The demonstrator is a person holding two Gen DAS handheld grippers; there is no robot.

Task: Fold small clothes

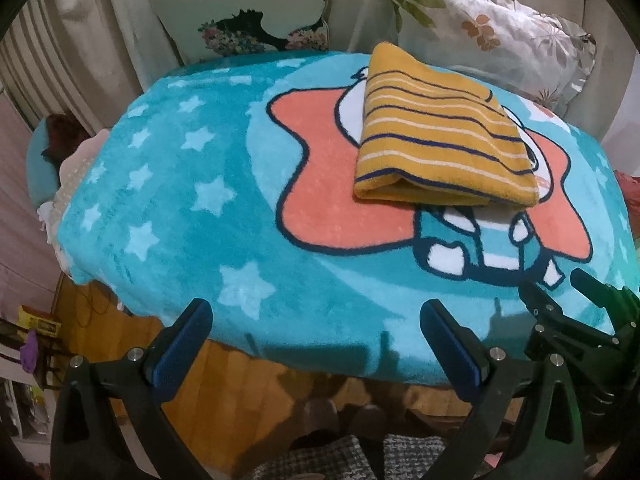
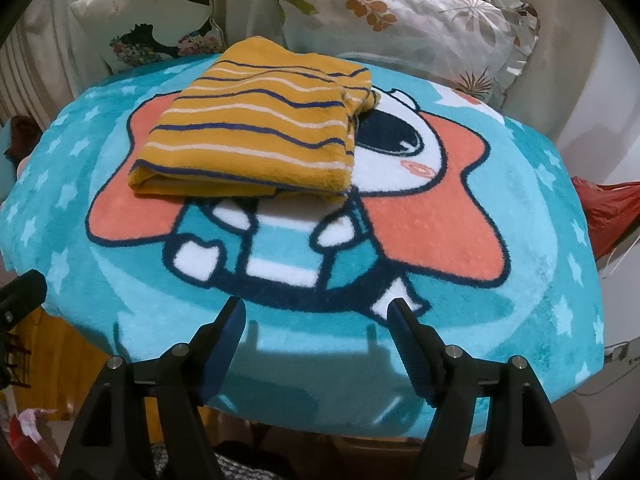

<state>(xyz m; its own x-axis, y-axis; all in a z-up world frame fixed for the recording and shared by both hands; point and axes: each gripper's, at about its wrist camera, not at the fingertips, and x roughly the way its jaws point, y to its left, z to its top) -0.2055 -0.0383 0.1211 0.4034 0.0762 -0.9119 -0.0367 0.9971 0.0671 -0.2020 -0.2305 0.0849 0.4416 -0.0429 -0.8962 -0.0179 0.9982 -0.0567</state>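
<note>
Both claws are just hanging out at the bottom of their views, angled steeply down. Left claw (image 1: 316, 320) has its jaws spread wide, nothing between them. Right claw (image 2: 316, 316) is also gaping and empty; it pokes into the left view's lower right corner.

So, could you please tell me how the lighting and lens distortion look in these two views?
Left wrist view: fisheye bows the blue blanket; finger shadows cross its near edge. Right wrist view: same bowing, dark vignette corners, striped garment evenly lit and sharp.
</note>
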